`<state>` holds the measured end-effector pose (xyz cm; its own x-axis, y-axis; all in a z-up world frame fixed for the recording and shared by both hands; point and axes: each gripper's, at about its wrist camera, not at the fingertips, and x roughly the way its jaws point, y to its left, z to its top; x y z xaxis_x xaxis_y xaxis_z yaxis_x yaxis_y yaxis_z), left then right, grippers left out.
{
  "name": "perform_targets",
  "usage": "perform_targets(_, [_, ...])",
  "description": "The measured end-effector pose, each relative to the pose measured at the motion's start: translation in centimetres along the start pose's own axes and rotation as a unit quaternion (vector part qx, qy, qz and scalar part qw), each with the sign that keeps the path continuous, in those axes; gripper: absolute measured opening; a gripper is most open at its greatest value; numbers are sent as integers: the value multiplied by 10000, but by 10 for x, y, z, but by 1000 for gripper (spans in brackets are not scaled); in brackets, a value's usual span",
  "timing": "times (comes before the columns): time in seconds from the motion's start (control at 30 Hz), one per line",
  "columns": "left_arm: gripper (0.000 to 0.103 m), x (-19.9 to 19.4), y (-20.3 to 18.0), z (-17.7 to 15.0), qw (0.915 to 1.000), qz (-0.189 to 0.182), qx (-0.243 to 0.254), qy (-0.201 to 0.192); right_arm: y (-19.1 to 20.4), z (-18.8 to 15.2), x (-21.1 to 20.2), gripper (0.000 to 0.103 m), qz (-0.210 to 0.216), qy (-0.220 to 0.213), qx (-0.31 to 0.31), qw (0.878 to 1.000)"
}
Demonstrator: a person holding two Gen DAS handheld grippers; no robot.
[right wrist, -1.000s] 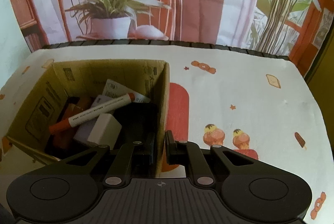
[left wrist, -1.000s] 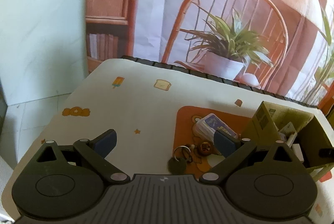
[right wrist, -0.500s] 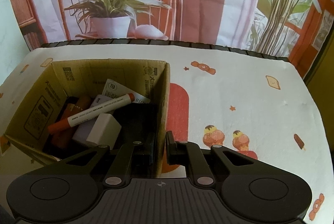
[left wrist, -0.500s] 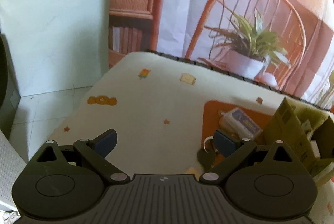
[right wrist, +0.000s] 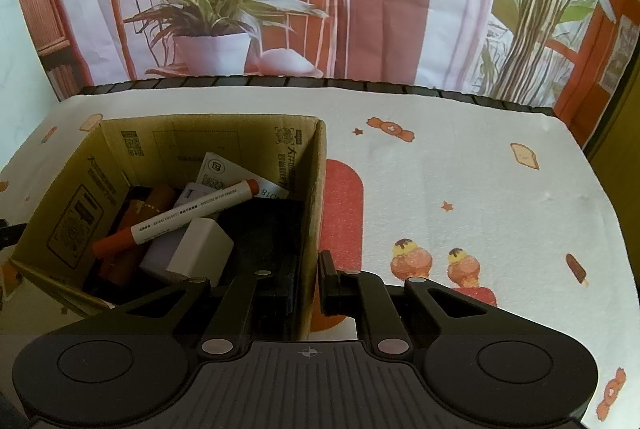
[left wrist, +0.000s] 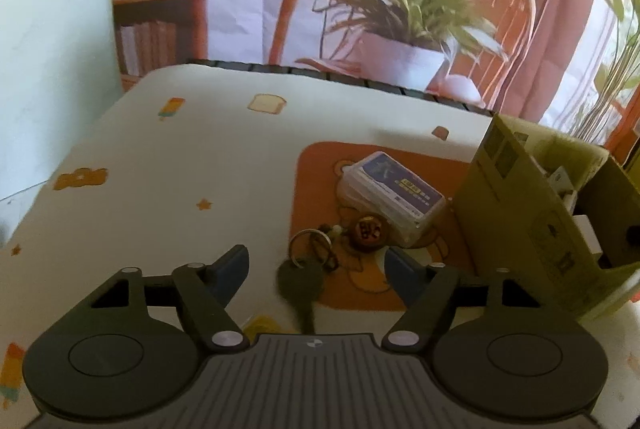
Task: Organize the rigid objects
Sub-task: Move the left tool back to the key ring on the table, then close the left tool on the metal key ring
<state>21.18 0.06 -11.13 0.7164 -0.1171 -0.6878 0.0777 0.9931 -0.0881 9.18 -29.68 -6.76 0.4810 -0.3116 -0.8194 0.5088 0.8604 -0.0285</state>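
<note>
Left claw (left wrist: 316, 269) tilted down over key (left wrist: 300, 283) on desk (left wrist: 160, 189), jaws just closing, not yet pinching. Right claw (right wrist: 310, 279) clenched on cardboard box (right wrist: 314, 189) wall, key left of box.

A dark key (left wrist: 301, 283) on a metal ring (left wrist: 310, 243) with a round brown charm (left wrist: 367, 231) lies flat on the tablecloth, just beside a clear case with a blue label (left wrist: 394, 195). To their right stands an open cardboard box (right wrist: 314, 189) holding an orange-capped white marker (right wrist: 180, 215) resting across a white block (right wrist: 200, 249) and other items.
</note>
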Motion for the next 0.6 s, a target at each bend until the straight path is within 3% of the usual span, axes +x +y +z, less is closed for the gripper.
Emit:
perform_targets(0.13, [67,13,-4,-1,9999,25,107,109,-1,-1,0,11,15,-16,20,10000])
perform_targets(0.43, [56,30,1,2,9996,209,-49,168,-1,-1,0,11,23,-18,31,10000])
perform_targets(0.5, [46,31,-1,3,9996,250,3,121,-1,-1,1,11,23,-11,36,10000])
perform_targets(0.6, [41,32,0,4,9996,254,-22,89,-1,-1,1,11,19,-12,33,10000])
